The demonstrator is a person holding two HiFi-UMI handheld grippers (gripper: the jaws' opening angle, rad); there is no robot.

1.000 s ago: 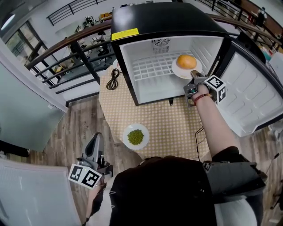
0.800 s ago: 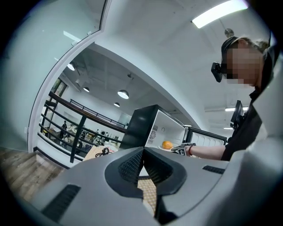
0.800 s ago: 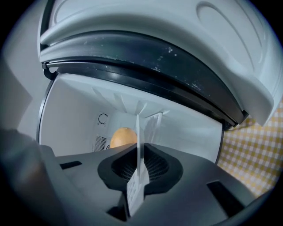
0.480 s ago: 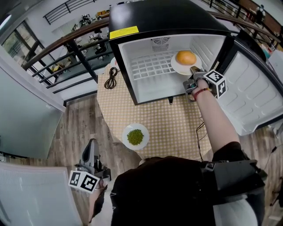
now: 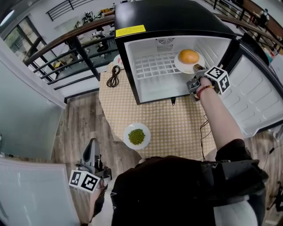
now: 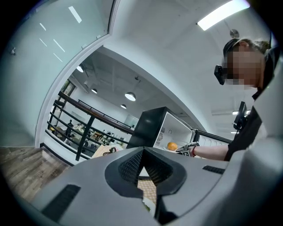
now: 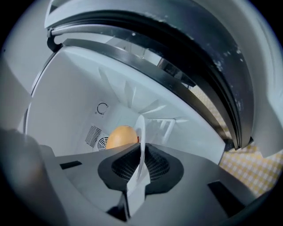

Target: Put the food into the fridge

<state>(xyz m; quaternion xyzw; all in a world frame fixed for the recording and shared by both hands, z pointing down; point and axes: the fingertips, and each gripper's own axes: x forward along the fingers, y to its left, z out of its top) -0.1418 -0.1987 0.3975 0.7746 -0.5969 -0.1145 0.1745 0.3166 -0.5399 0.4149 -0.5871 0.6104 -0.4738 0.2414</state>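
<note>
Pinched plate (image 5: 180, 66) rim with right gripper (image 5: 197, 71); left gripper (image 5: 92, 152) closed, empty. Risked rolling bun (image 5: 189, 56) off by tilting before reaching shelf (image 5: 152, 67).

This looks like a lab or open-plan workspace on an upper level, not a home kitchen. A dark metal railing with a wooden top rail (image 5: 66, 42) runs along the edge. Beyond it, lower down, stand desks crowded with equipment (image 5: 95, 15). The floor is grey-brown wood-look planking (image 5: 79, 128), with a pale glassy partition (image 6: 44, 66) at one side. Round ceiling lamps (image 6: 130, 96) and a long strip light (image 6: 221, 13) are overhead. A black mini fridge (image 5: 168, 17) sits on a small bench under a yellow checked cloth (image 5: 172, 128).
</note>
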